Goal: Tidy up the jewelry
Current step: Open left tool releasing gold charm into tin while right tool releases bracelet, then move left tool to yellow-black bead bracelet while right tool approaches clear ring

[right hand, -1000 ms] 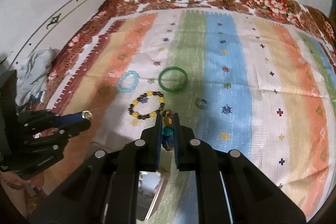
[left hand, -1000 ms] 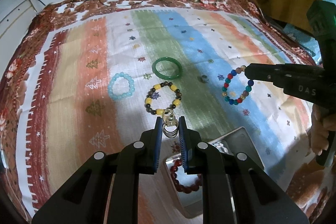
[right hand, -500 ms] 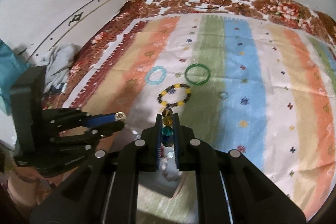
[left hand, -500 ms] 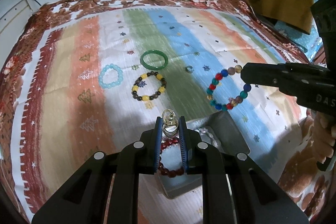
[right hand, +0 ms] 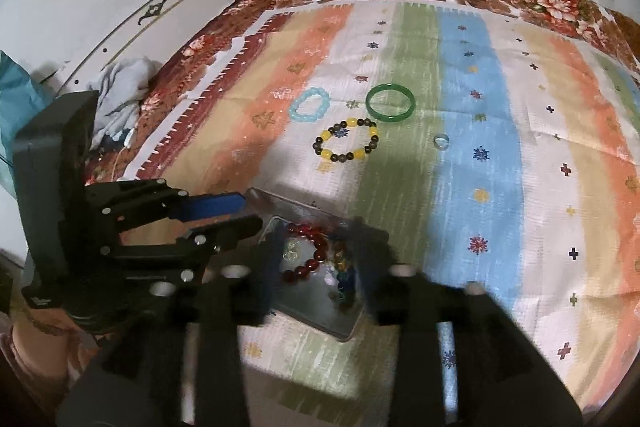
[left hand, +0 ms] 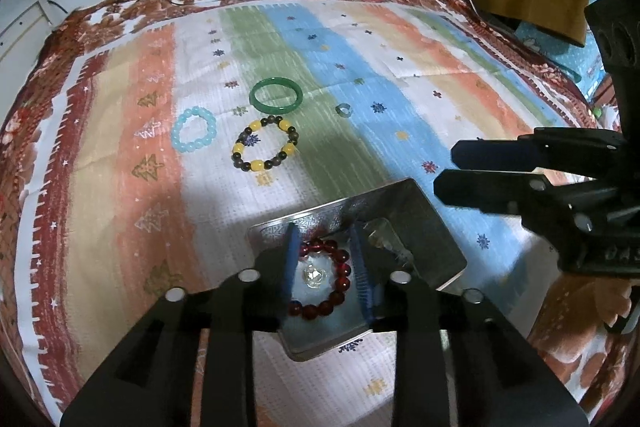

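Steel tray (left hand: 424, 227) sits directly under both tongs, on the striped cloth (left hand: 120, 187). A second ago the left tongs (left hand: 326, 267) were clamped on a small gold charm and the right tongs (right hand: 316, 259) on a multicolour bead bracelet; both have since let go over the tray. So two more pieces look stowed, and this drop-off step reads as finished.

Left tongs: jaws apart, holding nothing, straddling the dark red bead bracelet (left hand: 322, 277) that lies in the tray. Gold charm (left hand: 314, 275) rests inside that bracelet's loop. Can't tell whether the blue pads touch the beads.

Right tongs: motion-blurred, jaws spread wide, nothing gripped. Multicolour bracelet (right hand: 344, 275) lies in the tray between them, beside the red one.

Ahead of the tongs, still loose on the cloth:
- yellow-and-dark bead bracelet (left hand: 264, 145), nearest
- pale blue bead bracelet (left hand: 194, 134), just left of it
- green jade bangle (left hand: 276, 95), just beyond it
- small pale ring (left hand: 344, 110), off to the right of the bangle, apart from the rest

Judgement: roughly half done, four pieces left. Yellow-and-dark bracelet is the obvious next grab. The ring is the awkward one: small, flat on soft cloth, easy to pinch fabric with it.
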`<state>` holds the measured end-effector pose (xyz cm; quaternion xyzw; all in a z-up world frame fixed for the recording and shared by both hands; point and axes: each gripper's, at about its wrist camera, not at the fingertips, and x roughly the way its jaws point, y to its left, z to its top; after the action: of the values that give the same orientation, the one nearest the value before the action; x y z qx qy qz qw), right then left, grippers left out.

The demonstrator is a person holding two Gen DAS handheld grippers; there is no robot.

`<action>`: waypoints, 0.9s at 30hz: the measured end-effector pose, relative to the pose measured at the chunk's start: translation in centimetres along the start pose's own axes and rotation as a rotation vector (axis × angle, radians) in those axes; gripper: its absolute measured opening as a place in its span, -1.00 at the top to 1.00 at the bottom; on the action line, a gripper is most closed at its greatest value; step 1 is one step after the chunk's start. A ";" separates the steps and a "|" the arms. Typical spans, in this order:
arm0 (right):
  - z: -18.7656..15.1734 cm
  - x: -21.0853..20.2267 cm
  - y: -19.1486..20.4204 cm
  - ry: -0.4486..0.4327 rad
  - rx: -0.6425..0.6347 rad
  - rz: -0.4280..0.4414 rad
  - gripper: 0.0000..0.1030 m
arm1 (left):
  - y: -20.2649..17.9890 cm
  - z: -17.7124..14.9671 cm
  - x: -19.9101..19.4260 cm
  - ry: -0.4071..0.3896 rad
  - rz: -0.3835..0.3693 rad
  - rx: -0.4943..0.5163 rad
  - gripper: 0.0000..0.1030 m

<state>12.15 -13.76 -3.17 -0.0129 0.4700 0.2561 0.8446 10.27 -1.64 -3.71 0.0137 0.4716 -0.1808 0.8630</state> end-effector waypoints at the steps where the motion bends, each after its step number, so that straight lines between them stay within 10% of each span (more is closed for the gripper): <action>1: 0.0 0.1 -0.2 0.001 0.005 -0.008 0.19 | 0.2 0.0 0.0 -0.002 0.005 -0.010 0.43; 27: 3.8 4.0 -5.9 0.043 0.108 -0.108 -0.09 | 8.9 3.9 3.3 0.039 0.142 -0.146 0.23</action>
<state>19.45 -16.19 -5.50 0.0020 0.4997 0.1843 0.8464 17.95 4.92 -5.54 -0.0125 0.4979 -0.0841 0.8631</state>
